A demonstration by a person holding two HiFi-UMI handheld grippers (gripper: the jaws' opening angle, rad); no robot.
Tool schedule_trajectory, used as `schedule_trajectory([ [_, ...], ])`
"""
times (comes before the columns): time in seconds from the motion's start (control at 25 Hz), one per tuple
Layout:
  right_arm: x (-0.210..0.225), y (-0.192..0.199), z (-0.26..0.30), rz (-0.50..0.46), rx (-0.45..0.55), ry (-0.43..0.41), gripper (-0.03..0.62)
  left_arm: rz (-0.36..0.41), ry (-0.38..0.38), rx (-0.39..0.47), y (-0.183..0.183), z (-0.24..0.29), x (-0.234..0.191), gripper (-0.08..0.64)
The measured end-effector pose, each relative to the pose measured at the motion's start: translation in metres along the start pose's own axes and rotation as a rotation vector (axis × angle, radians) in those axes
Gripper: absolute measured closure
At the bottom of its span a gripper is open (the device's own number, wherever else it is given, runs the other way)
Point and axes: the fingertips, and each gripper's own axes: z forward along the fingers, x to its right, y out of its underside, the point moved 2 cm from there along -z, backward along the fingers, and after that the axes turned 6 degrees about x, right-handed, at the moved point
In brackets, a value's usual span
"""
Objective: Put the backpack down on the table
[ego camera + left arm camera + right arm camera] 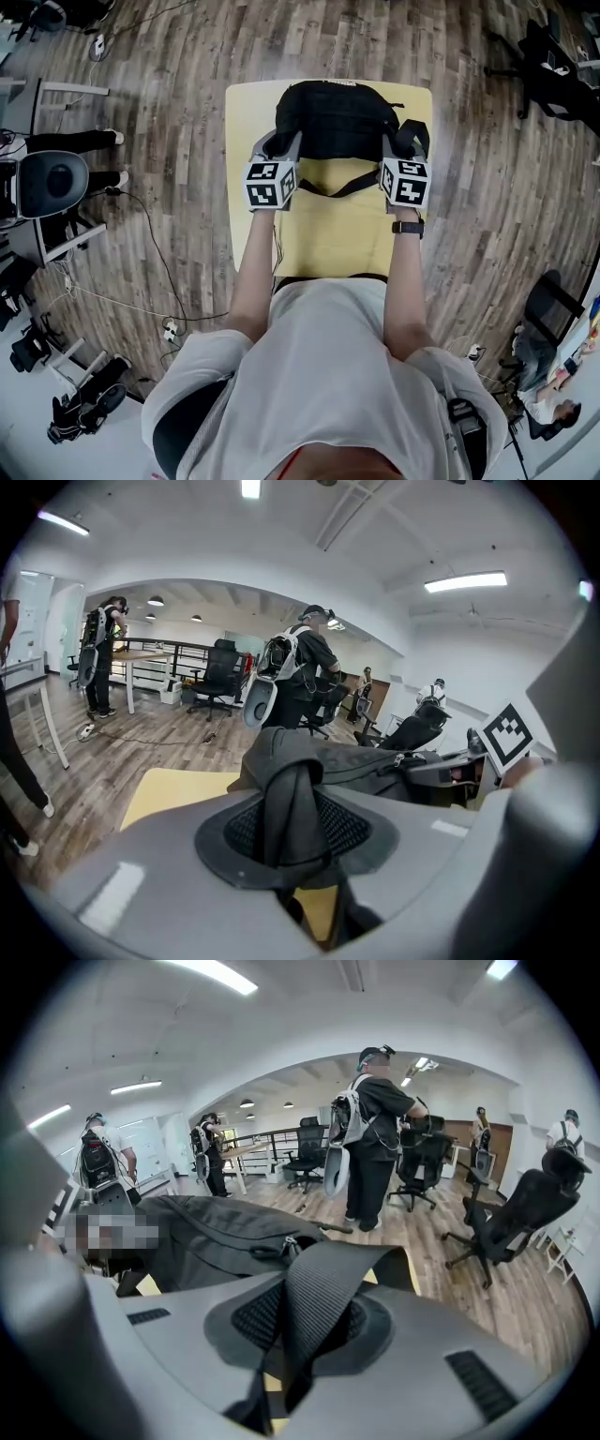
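Note:
A black backpack lies over the far half of the yellow table. My left gripper is shut on a thick dark fold of the backpack's left strap, which fills the gap between its jaws. My right gripper is shut on the woven right strap, whose flat webbing runs up between the jaws and folds over the top. The bag's body rises just beyond both grippers, its zipper visible in the right gripper view. A loose strap curves across the table between the grippers.
The table's near half lies bare in front of the person. Wood floor surrounds the table. Office chairs and cables stand to the left, more chairs to the right. Several people with backpacks stand beyond the table.

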Motion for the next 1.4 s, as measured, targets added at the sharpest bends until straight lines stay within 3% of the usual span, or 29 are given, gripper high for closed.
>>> schedule_trajectory([
  [0.56, -0.01, 0.055, 0.009, 0.052, -0.063, -0.056, 0.557, -0.043, -0.046, -0.138, 0.07, 0.0, -0.024, 0.446],
  [0.88, -0.015, 0.071, 0.014, 0.032, -0.112, -0.043, 0.534, -0.045, -0.087, -0.161, 0.093, -0.001, -0.039, 0.426],
  [1.2, -0.02, 0.072, 0.013, 0.013, -0.112, -0.067, 0.399, -0.05, -0.102, -0.197, 0.103, 0.0, -0.05, 0.331],
  [1.4, -0.017, 0.07, 0.006, 0.021, -0.089, -0.062, 0.354, -0.076, -0.102, -0.198, 0.103, -0.007, -0.053, 0.247],
])
